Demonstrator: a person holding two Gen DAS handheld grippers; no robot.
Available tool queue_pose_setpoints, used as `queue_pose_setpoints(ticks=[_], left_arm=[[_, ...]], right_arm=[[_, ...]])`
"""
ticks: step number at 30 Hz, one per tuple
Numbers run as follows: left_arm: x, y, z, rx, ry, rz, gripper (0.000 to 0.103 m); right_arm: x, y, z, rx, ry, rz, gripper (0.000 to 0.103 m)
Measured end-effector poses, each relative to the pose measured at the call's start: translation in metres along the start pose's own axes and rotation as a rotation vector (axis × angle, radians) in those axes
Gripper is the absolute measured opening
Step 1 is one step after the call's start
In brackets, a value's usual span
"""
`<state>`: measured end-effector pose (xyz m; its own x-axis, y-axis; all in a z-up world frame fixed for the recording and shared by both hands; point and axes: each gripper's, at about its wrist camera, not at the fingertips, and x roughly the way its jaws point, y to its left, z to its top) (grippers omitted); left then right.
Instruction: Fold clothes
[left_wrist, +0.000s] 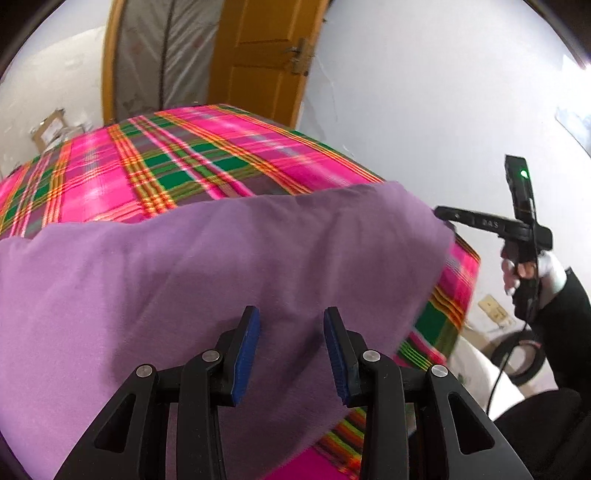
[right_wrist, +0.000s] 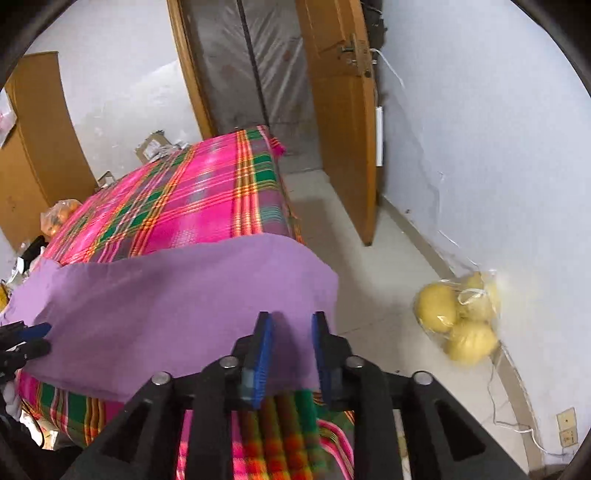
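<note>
A purple garment (left_wrist: 192, 280) lies folded across the near end of a table covered with a pink and green plaid cloth (left_wrist: 184, 162). My left gripper (left_wrist: 291, 317) hovers over the garment with its blue pads apart and nothing between them. The garment also shows in the right wrist view (right_wrist: 177, 295). My right gripper (right_wrist: 291, 321) is open over the garment's near right corner, jaws straddling its edge. The right gripper also shows in the left wrist view (left_wrist: 447, 216) at the garment's right edge. The left gripper's tips (right_wrist: 37, 338) show at the garment's left edge.
An open wooden door (right_wrist: 340, 122) and a plastic-covered doorway stand beyond the table. A bag of yellow fruit (right_wrist: 458, 314) hangs by the white wall on the right. A wooden cabinet (right_wrist: 33, 147), an orange bag (right_wrist: 59, 218) and clutter lie left of the table.
</note>
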<state>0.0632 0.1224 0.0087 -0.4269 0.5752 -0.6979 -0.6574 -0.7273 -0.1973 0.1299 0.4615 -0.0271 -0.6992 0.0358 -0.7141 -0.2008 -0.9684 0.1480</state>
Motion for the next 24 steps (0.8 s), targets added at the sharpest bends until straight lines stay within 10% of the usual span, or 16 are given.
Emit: queue_pose_setpoints(ticks=[10, 24], left_arm=[[-0.025, 0.009, -0.006, -0.049, -0.059, 0.044, 0.037], [-0.060, 0.072, -0.040, -0.211, -0.122, 0.197, 0.037]], right_arm=[[-0.002, 0.115, -0.033, -0.314, -0.033, 0.223, 0.027], [-0.028, 0.127, -0.041, -0.425, -0.038, 0.281, 0.028]])
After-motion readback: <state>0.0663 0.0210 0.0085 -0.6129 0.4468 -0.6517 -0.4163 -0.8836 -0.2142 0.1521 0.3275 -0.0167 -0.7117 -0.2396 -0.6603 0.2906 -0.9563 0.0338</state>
